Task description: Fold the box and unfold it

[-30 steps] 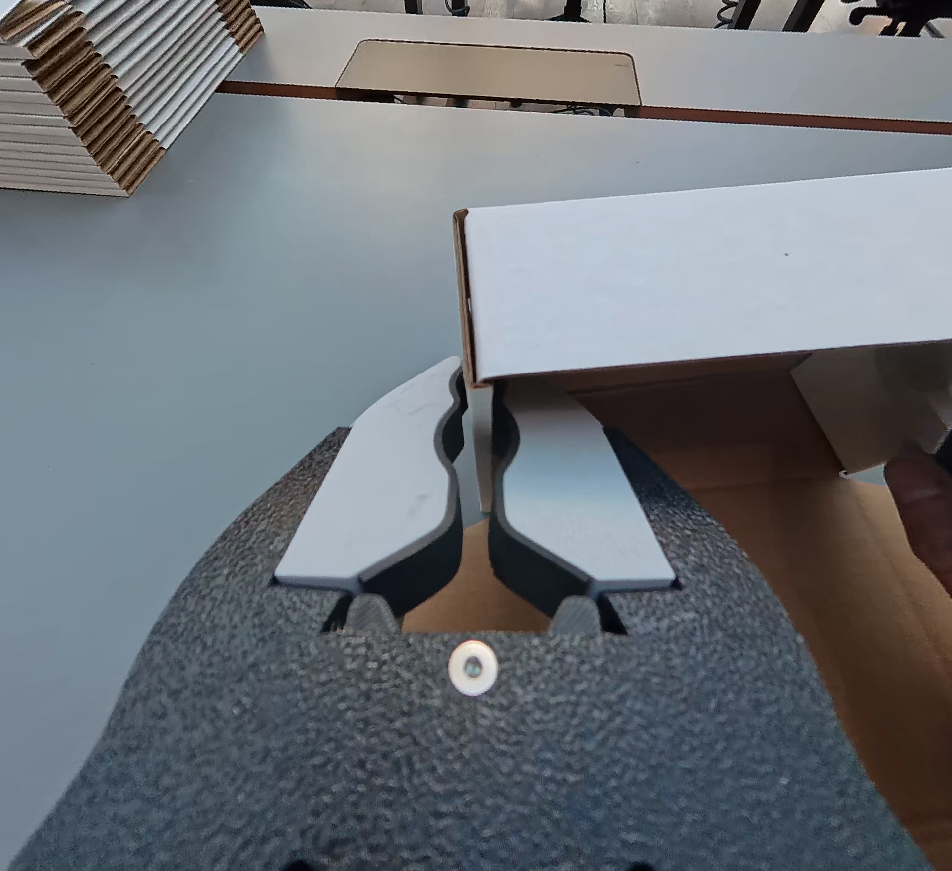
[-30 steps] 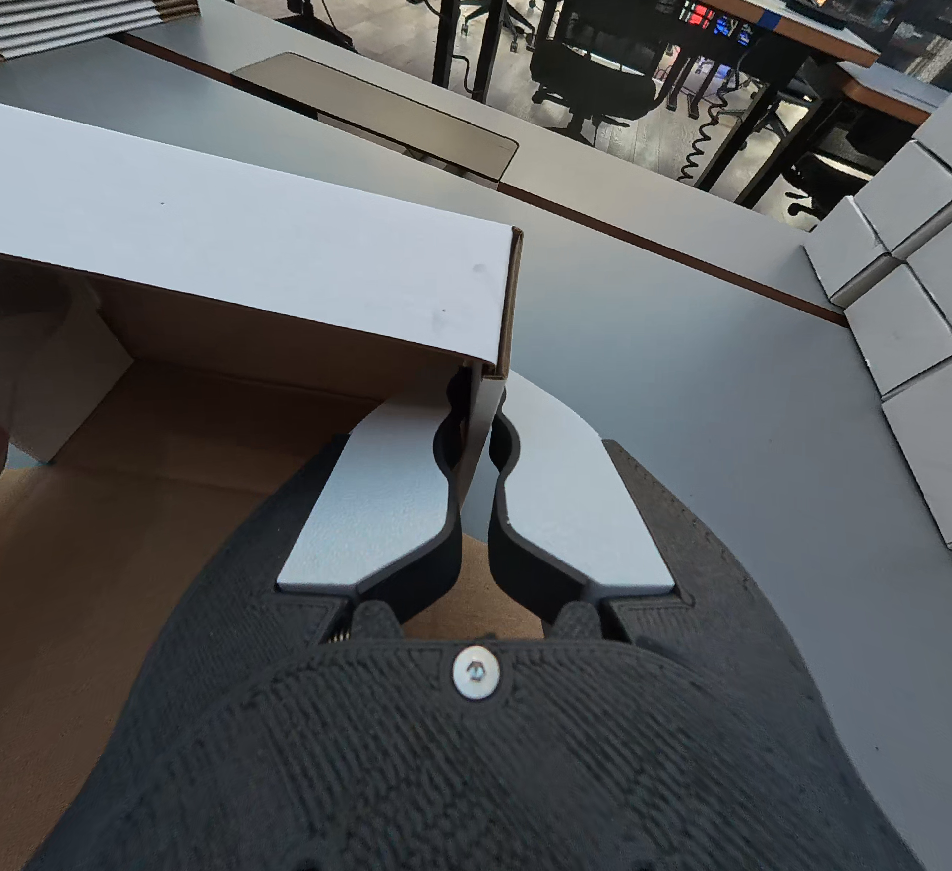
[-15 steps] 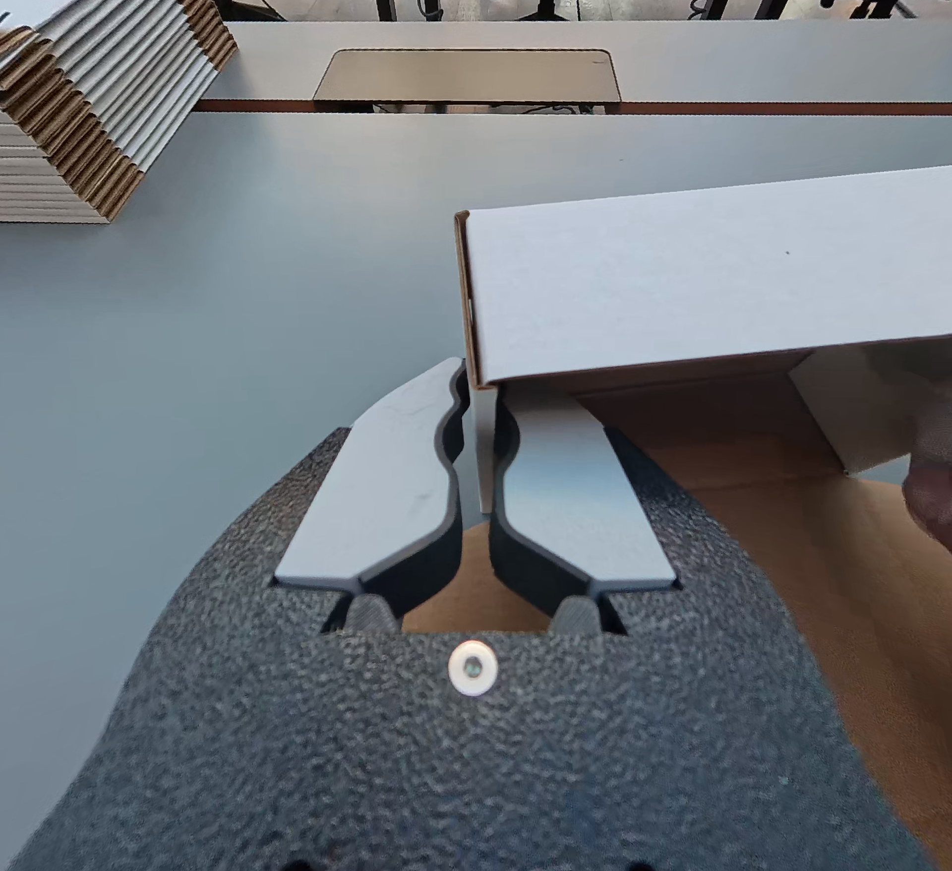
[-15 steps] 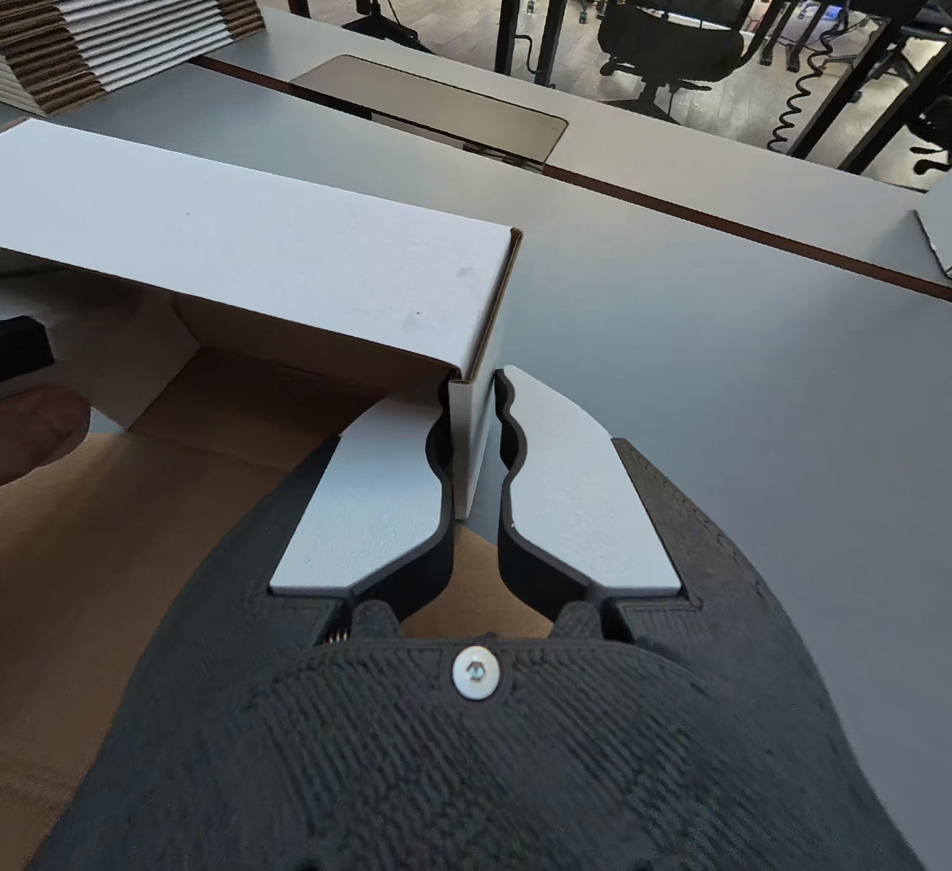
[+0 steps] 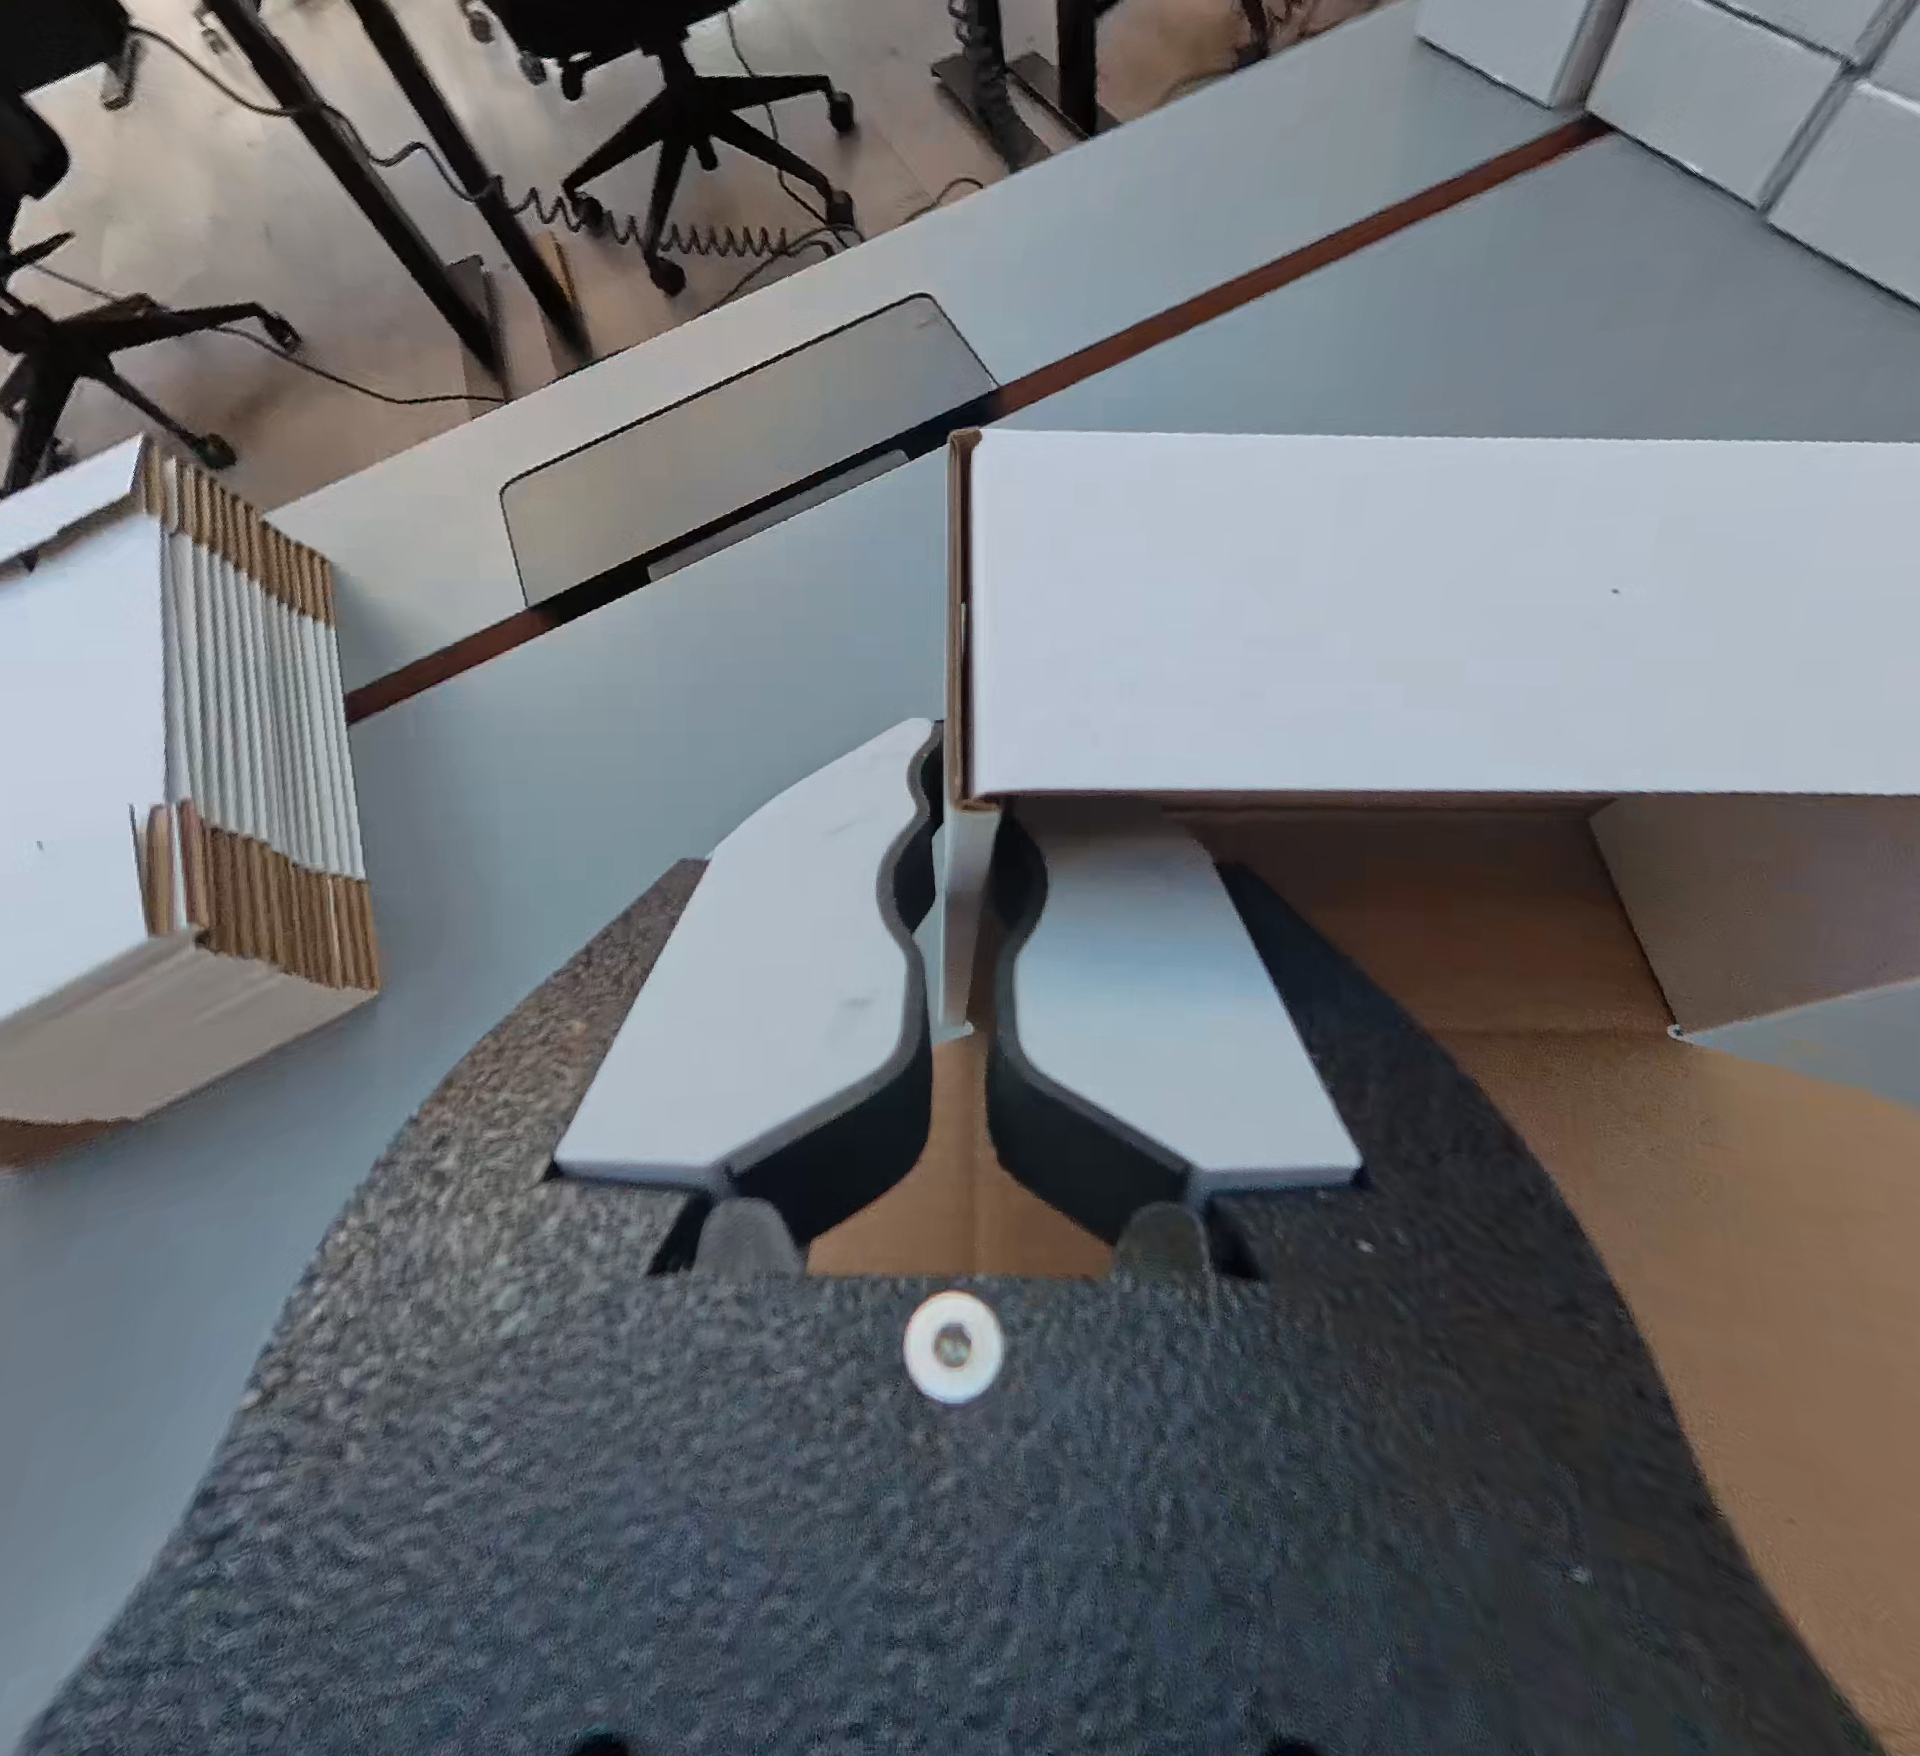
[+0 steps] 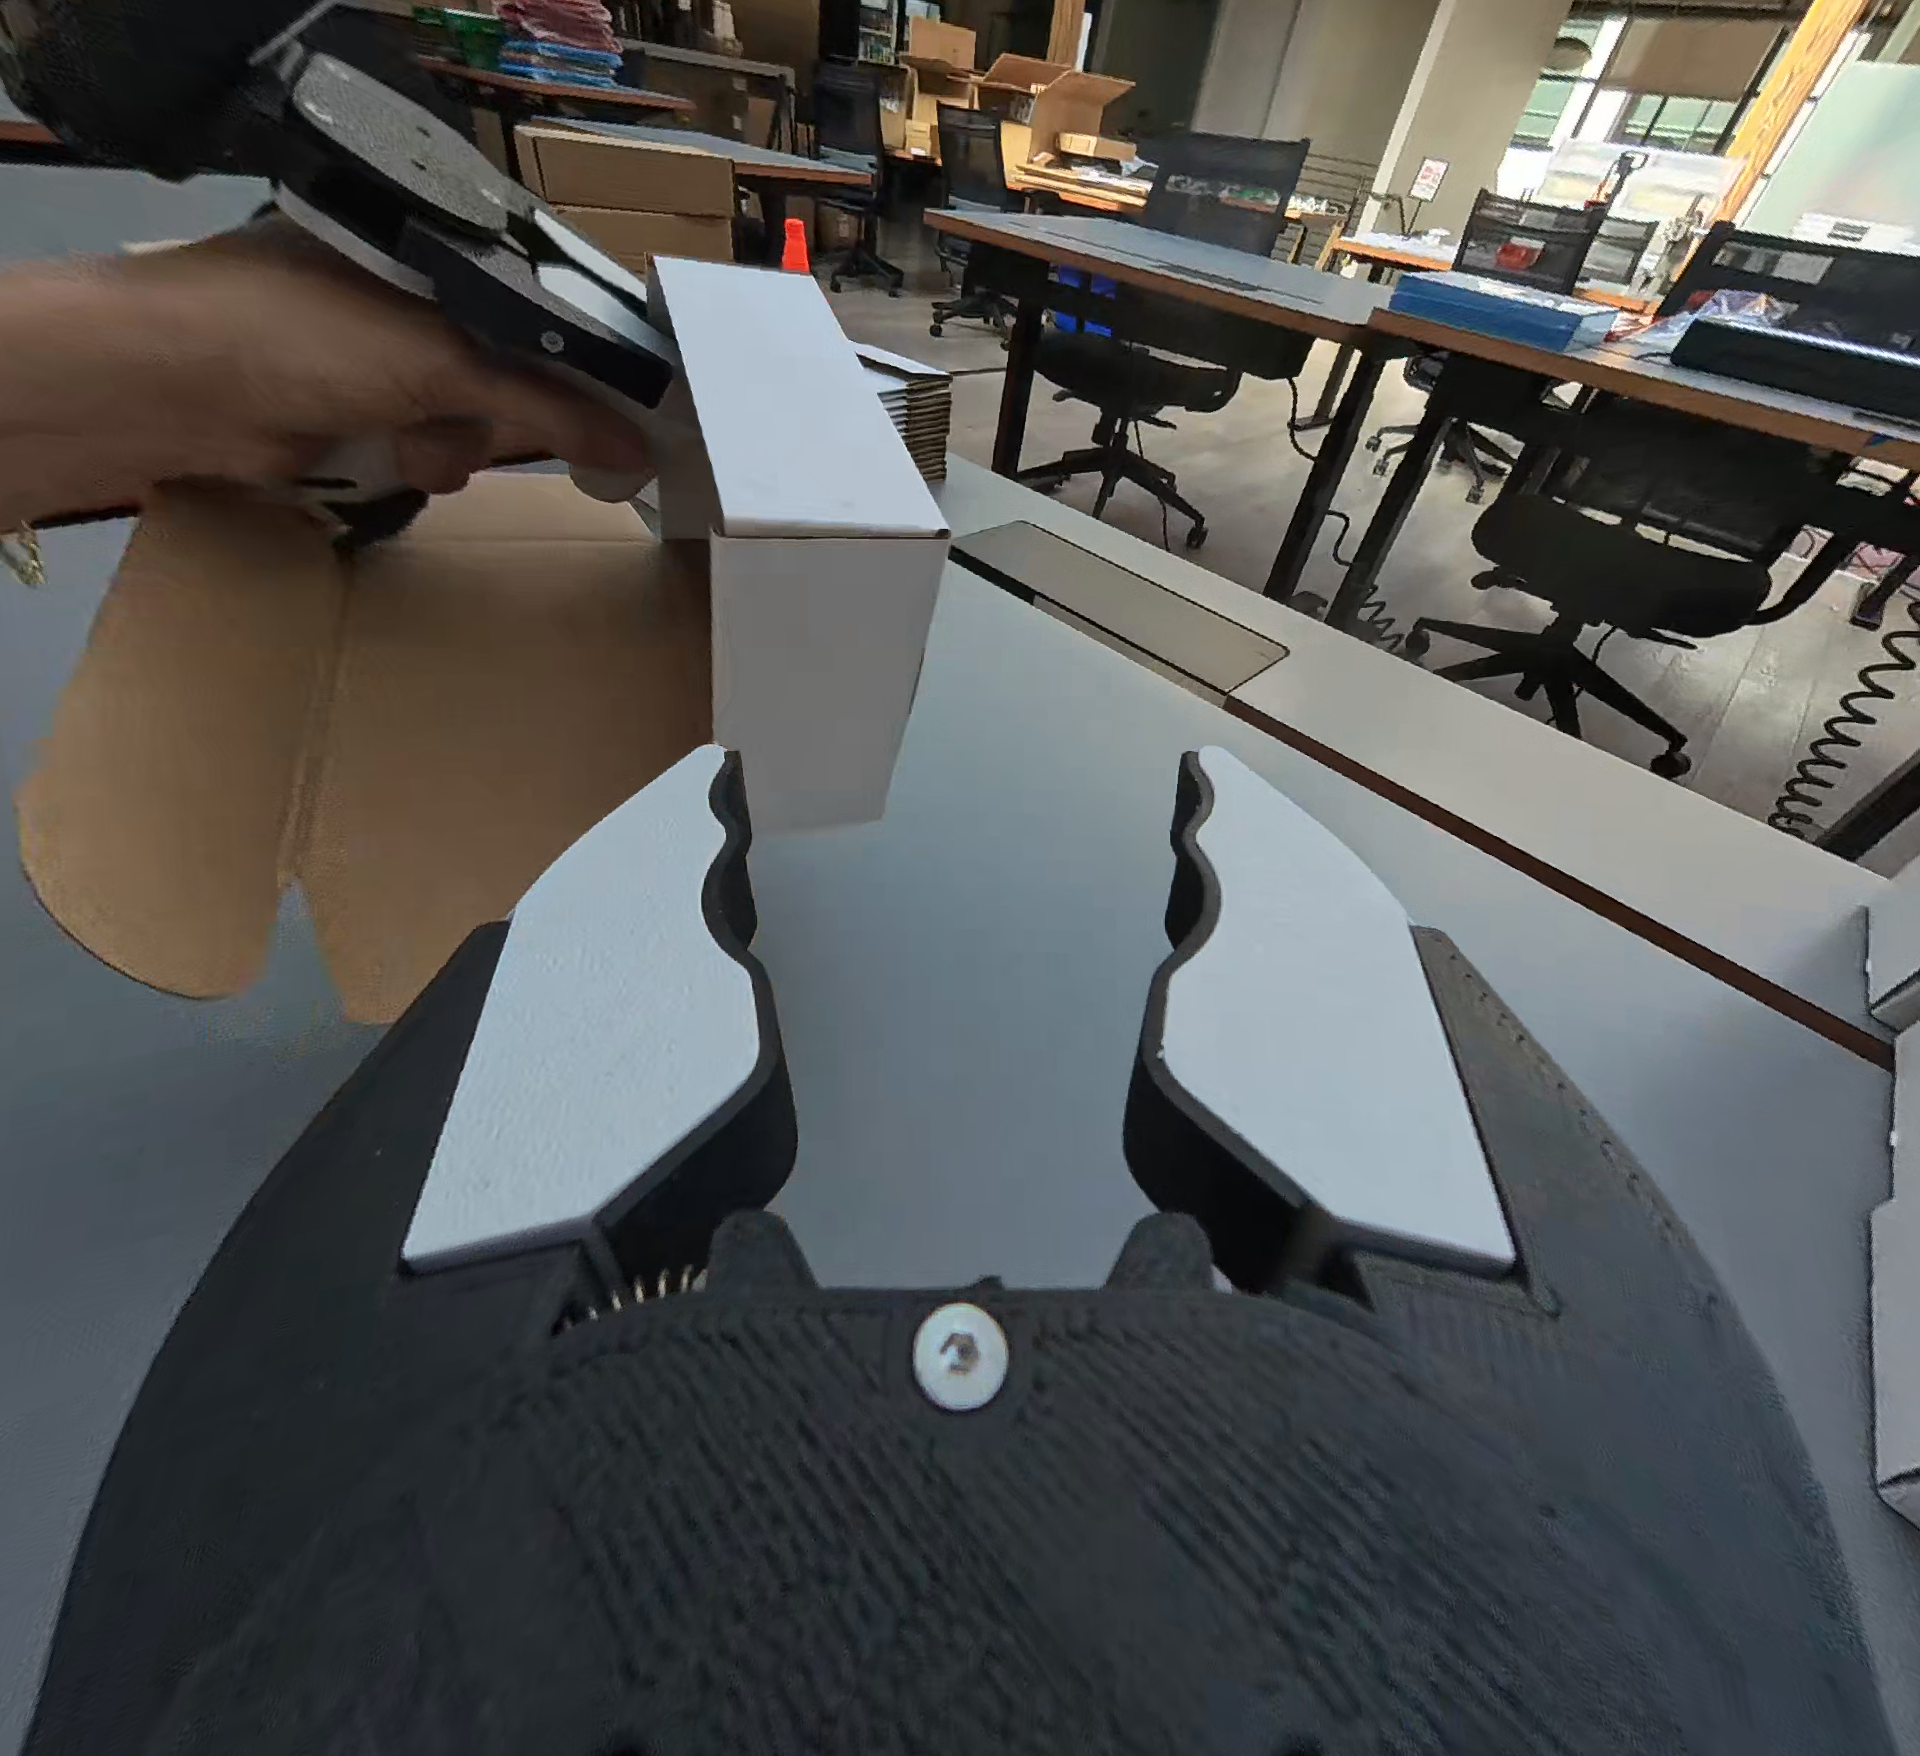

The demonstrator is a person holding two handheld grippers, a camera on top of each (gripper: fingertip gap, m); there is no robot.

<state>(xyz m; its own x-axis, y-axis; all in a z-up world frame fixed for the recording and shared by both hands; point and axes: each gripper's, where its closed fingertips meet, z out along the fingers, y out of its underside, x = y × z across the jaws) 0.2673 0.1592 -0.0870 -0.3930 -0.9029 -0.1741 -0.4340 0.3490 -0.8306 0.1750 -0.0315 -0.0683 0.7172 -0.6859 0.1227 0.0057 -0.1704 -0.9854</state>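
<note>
Main risk we see: the box [image 5: 1434, 615] hangs from one corner only. The left hand-held gripper [image 5: 961, 885] pinches a thin white side flap [image 5: 956, 917] between nearly closed fingers, so the half-formed box could twist, sag, or slip out, and the flap could crease or tear at the fold. The loose brown panels [image 6: 343, 719] droop toward the desk [image 6: 987, 979] and may catch on it.

The right hand-held gripper [image 6: 961, 849] is wide open and holds nothing. In the right wrist view the box sits ahead and to the left of it; its white end wall [image 6: 821, 678] is just beside the left fingertip [image 6: 717, 802], and we cannot tell whether they touch. If the right gripper closes in blindly it could push the wall in.

The box is lifted above the desk, with the left gripper at its left end corner. A stack of flat boxes [image 5: 208, 750] lies well apart on the left.
</note>
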